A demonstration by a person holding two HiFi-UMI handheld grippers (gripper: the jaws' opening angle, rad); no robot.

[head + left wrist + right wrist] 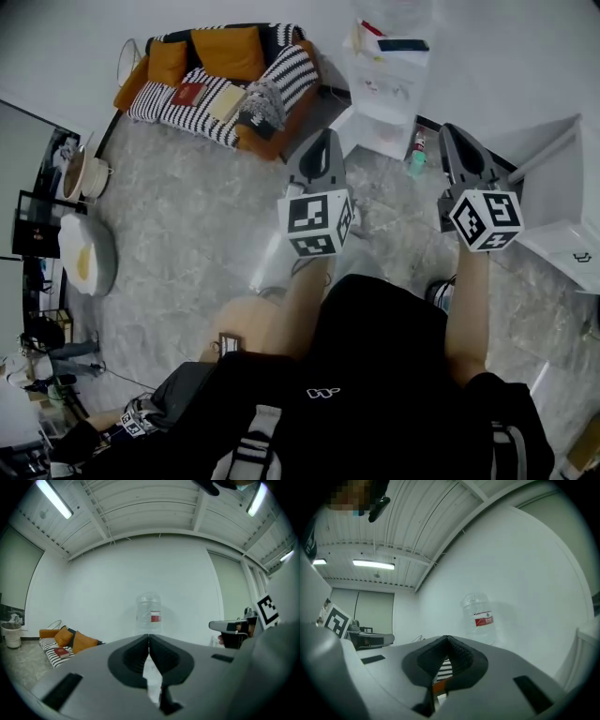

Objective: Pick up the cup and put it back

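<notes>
The person is standing on a grey marbled floor (187,225) and is holding both grippers raised in front of the body, well apart from each other. The left gripper (149,637) is showing its two dark jaws pressed together at the tips, with nothing caught between them. The right gripper (447,639) is closed and empty in the same way, its ridged pads meeting at the tip.

Both are pointing toward a plain white wall, where a large clear water jug (150,613) with a red label is standing. A white shelf unit (389,94) is standing against that wall, and a sofa (220,80) with orange cushions and black-and-white striped covers is sitting to its left.

The cup is not showing clearly in any view, so its colour, shape and place cannot be told. A small teal container (417,155) with a pale top is standing on the floor at the foot of the shelf unit, between the two grippers as the head view is seeing them. It is too small to tell whether it is the cup.
</notes>
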